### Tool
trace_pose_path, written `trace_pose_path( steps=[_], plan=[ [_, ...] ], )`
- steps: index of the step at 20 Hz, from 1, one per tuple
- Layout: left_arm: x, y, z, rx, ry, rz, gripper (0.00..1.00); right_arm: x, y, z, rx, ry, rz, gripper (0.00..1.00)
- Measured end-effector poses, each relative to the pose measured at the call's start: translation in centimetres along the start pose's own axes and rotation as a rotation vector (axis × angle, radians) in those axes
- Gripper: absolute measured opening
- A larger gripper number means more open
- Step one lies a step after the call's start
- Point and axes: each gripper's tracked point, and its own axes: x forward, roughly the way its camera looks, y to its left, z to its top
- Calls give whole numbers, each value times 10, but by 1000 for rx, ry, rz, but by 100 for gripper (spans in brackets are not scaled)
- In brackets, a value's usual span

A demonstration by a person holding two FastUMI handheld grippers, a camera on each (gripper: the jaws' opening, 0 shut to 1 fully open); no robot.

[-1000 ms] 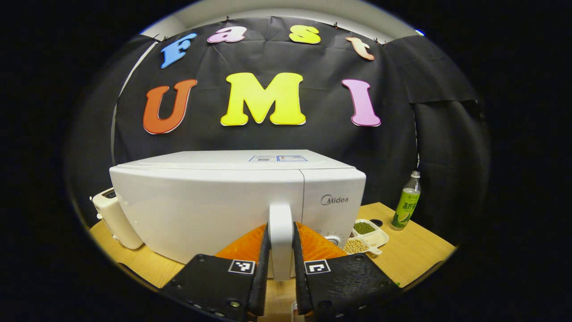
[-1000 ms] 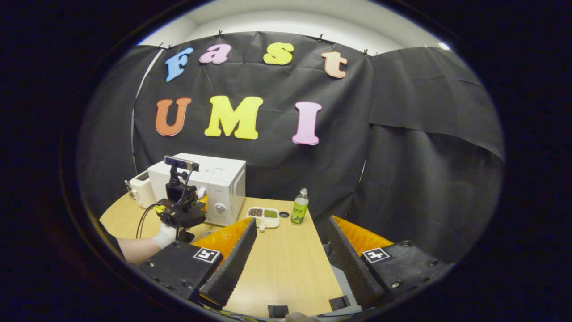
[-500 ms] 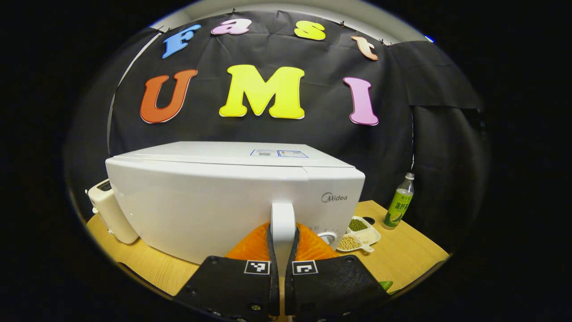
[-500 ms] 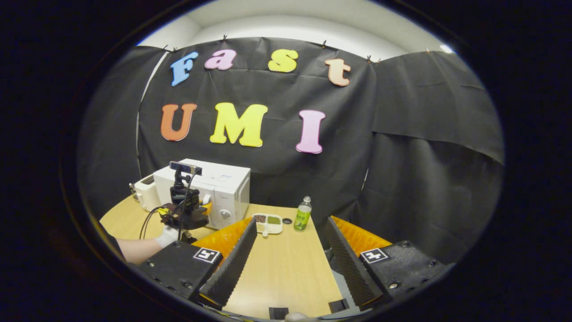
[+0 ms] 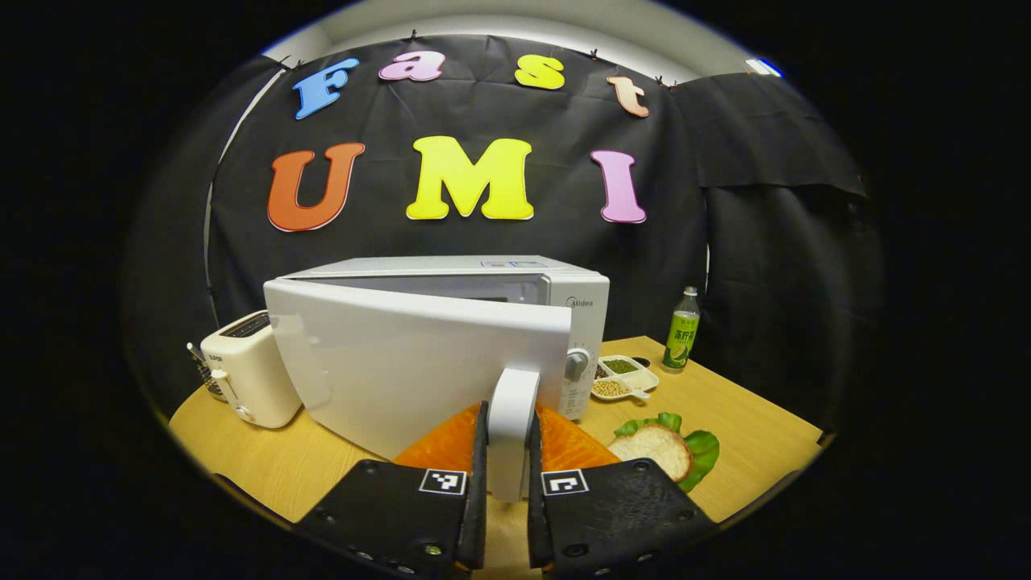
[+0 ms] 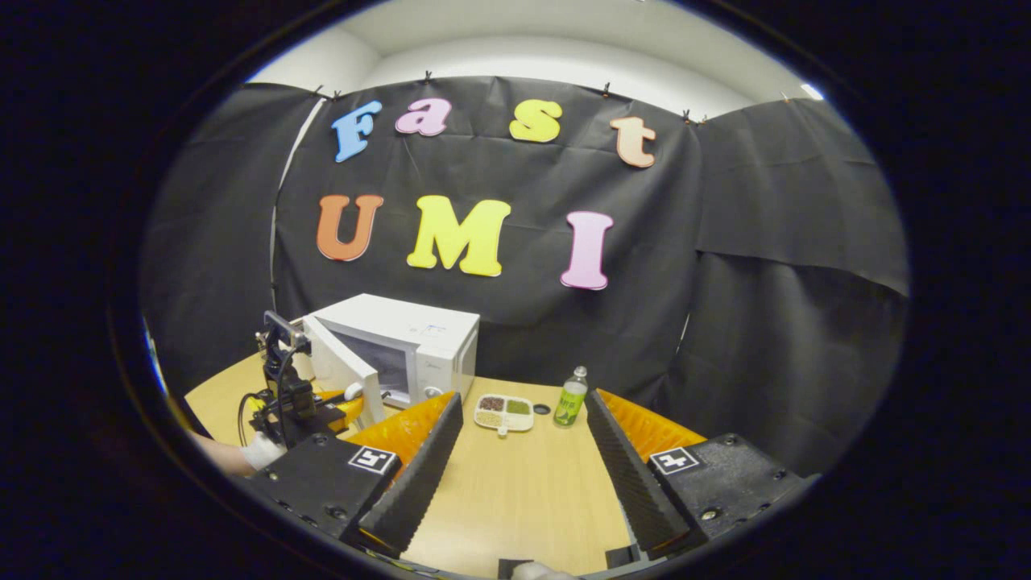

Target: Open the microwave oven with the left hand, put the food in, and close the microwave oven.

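The white microwave [image 5: 576, 322] stands on the wooden table with its door [image 5: 403, 362] swung partly open. My left gripper [image 5: 507, 419] is shut on the door's white upright handle [image 5: 514, 387]. A sandwich on green lettuce [image 5: 656, 449] lies on the table to the right of the fingers. In the right gripper view the microwave [image 6: 423, 338] sits at far left with its door [image 6: 342, 374] ajar, and the left gripper [image 6: 302, 403] is held at the door by a gloved hand. My right gripper [image 6: 523, 403] is open over the table, holding nothing.
A cream toaster [image 5: 246, 370] stands left of the microwave. A divided dish of beans [image 5: 620, 377] and a green-labelled bottle [image 5: 683, 330] sit to its right; they appear as the dish [image 6: 503, 412] and the bottle [image 6: 572, 396] ahead of the right gripper. The table edge [image 5: 765, 475] runs close at right.
The left gripper closed on the handle and pulled back, swinging the microwave door partly open. The sandwich came into the left gripper view. The right gripper stayed open and shifted slightly.
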Motion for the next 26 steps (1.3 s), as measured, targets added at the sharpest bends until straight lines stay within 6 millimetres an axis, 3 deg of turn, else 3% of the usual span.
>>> trace_pose_path(
  steps=[2, 4, 6, 7, 8, 10, 11, 12, 13, 15, 16, 21, 26],
  plan=[
    [-12, 18, -3, 20, 18, 37, 29, -4, 7, -8, 6, 23, 19, 99],
    [-25, 31, -2, 24, 20, 60, 64, -10, 16, -11, 16, 26, 42, 99],
    [-34, 42, -5, 18, 30, 73, 82, -13, 23, -14, 8, 24, 59, 99],
    [-44, 45, -6, 13, 34, 79, 98, -15, 27, -14, 3, 23, 69, 99],
    [-53, 49, -7, 17, 35, 89, 98, -16, 30, -16, 0, 25, 79, 93],
    [-69, 61, -11, 31, 40, 114, 98, -18, 37, -16, 4, 22, 96, 93],
    [-79, 68, -14, 28, 45, 126, 98, -18, 41, -19, 7, 23, 105, 99],
    [-89, 75, -16, 24, 53, 140, 97, -18, 44, -21, 11, 25, 114, 99],
    [-100, 83, -18, 23, 58, 155, 97, -19, 49, -22, 14, 28, 123, 93],
    [-122, 103, -22, 32, 64, 193, 97, -21, 58, -28, 17, 29, 140, 93],
    [-132, 113, -25, 31, 68, 210, 97, -22, 63, -31, 19, 33, 155, 99],
    [-180, 170, -35, 36, 87, 312, 97, -19, 82, -52, 15, 64, 187, 99],
    [-211, 224, -35, 74, 96, 411, 97, -5, 95, -69, 27, 98, 210, 99]
  ],
)
